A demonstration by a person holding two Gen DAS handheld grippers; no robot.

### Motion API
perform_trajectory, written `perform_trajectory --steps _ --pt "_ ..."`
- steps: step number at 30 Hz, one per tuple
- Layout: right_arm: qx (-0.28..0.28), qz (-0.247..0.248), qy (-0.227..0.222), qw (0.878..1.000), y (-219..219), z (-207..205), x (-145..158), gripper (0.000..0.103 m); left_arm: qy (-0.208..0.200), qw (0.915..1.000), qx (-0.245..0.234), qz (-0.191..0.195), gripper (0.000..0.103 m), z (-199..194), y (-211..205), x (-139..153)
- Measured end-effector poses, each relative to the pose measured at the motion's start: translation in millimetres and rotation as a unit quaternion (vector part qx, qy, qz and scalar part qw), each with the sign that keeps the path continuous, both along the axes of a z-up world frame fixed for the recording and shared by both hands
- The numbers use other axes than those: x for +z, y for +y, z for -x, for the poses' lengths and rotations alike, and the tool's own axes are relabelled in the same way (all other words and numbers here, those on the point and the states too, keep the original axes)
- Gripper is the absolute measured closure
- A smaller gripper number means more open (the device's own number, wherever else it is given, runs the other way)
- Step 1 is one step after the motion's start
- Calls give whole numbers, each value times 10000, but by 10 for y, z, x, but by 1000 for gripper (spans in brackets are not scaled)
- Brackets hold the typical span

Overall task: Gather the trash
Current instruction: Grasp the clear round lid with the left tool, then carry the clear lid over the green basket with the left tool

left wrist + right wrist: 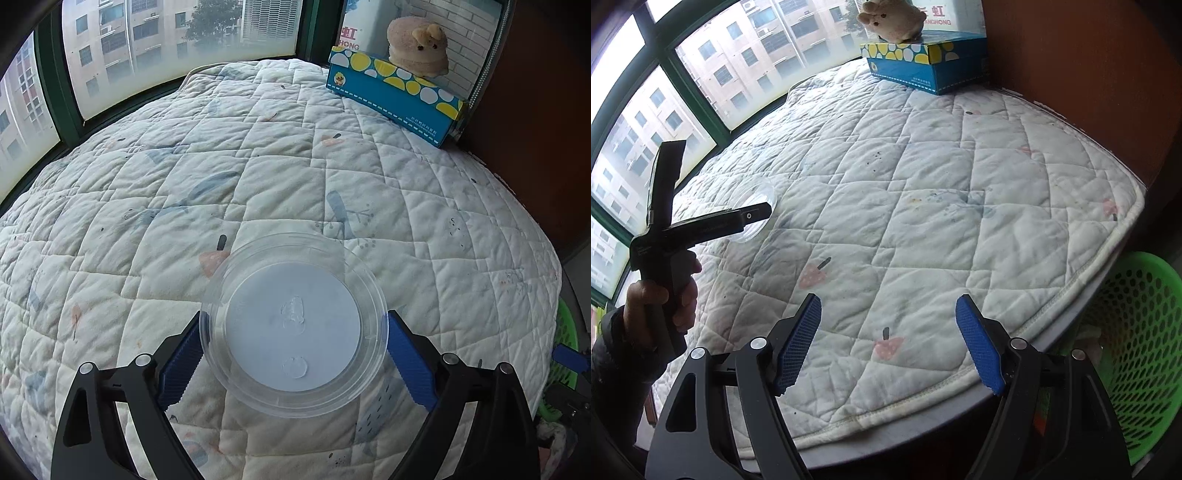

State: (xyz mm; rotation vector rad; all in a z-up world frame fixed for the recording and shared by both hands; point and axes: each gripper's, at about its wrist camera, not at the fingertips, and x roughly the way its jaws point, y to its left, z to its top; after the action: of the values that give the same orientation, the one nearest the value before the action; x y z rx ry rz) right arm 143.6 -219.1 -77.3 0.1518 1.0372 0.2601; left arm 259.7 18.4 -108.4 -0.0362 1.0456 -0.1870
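Observation:
A clear plastic round lid with a white middle sits between the blue pads of my left gripper, which is shut on its rim and holds it above the quilted mat. In the right wrist view the lid shows at the left, held off the mat by the left gripper in a person's hand. My right gripper is open and empty over the mat's near edge. A green mesh basket stands to the right, below the mat; it also shows in the left wrist view.
A blue tissue box with a plush toy on it stands at the far right corner, by a brown panel. Windows line the far and left sides. Some crumpled material lies inside the basket.

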Motion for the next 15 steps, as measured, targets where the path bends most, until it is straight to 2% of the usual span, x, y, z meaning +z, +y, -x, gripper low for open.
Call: perform_trajectory --steps 8,15 --pt "142 -3 -42 9999 199 -168 -1 28 -57 9999 -93 77 14 231 10 157" --pt "76 92 -188 9998 134 -47 103 28 -178 9992 -347 106 14 451 -178 322"
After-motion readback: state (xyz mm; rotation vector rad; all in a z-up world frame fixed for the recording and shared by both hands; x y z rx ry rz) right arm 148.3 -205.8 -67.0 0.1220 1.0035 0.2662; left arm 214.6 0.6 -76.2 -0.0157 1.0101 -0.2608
